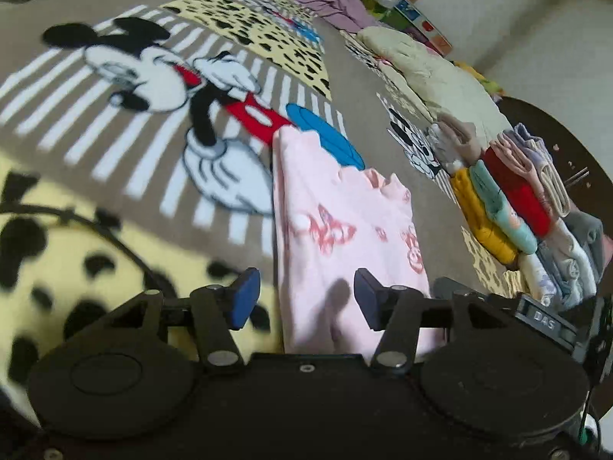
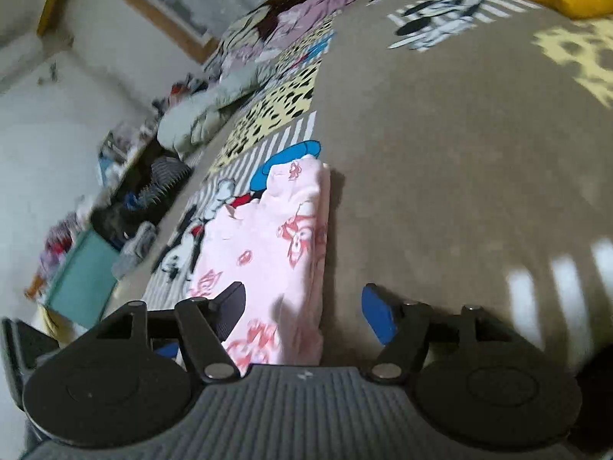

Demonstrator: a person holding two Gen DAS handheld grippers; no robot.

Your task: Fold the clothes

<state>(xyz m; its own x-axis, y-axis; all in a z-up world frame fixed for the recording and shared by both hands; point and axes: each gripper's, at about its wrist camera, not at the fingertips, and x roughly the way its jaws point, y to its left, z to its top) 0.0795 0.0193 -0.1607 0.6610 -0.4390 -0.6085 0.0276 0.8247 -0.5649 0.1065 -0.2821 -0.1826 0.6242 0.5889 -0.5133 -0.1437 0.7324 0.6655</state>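
Left claw (image 1: 302, 299) hangs low over the near end of the pink garment (image 1: 345, 230), blue pads spread wide with nothing between them; the left pad sits over the cartoon blanket (image 1: 95, 122), the right pad over pink cloth. My read: the long fold is made and the next fold, near end up toward the far end, is about to start. To do it well, each claw should drop onto its own near corner, pinch every layer at the edge and none of the blanket pile, then lift and carry both corners together so the edge lands square at the scalloped far end.

The garment lies on the bed in the middle of the scene, a long narrow pale pink strip with coral butterfly prints, its far end overlapping the blue shoe in the blanket's picture. It looks soft and likely to slide apart if only the top layer is caught.

Right claw (image 2: 302, 306) also gapes apart, empty, straddling the garment's folded right edge: left pad over pink, right pad over plain brown blanket.

Far right, a row of folded clothes (image 1: 509, 199) lies stacked.
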